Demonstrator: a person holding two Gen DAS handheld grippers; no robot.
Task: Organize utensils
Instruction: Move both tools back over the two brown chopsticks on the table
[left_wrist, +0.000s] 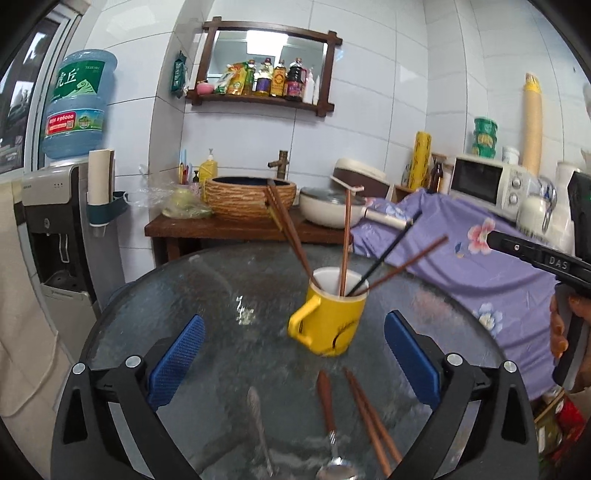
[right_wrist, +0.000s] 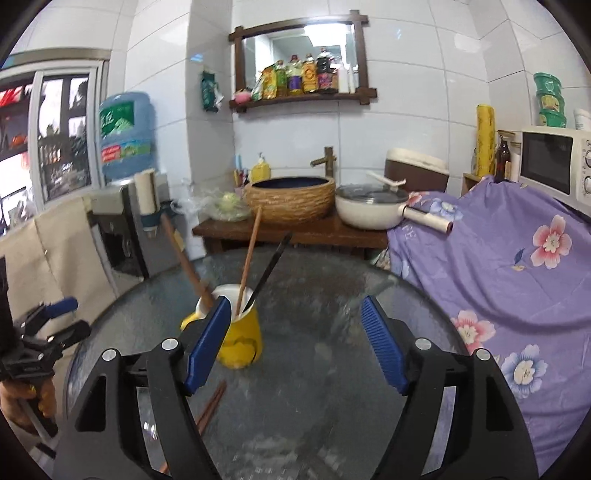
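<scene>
A yellow mug (left_wrist: 327, 319) stands on the round glass table (left_wrist: 184, 295) with several chopsticks (left_wrist: 288, 229) and a black utensil leaning out of it. My left gripper (left_wrist: 293, 354) is open and empty, just in front of the mug. On the table near it lie a wooden-handled spoon (left_wrist: 327, 402), a pair of brown chopsticks (left_wrist: 369, 417) and a metal spoon (left_wrist: 258, 417). My right gripper (right_wrist: 295, 343) is open and empty; its left finger overlaps the mug (right_wrist: 243, 339). Loose chopsticks (right_wrist: 212, 406) show below it.
A purple floral cloth (right_wrist: 517, 277) covers something right of the table. Behind stand a wooden counter with a woven basin (left_wrist: 251, 199), a white pan (left_wrist: 332, 210), a microwave (left_wrist: 487, 182) and a water dispenser (left_wrist: 55, 221) at left.
</scene>
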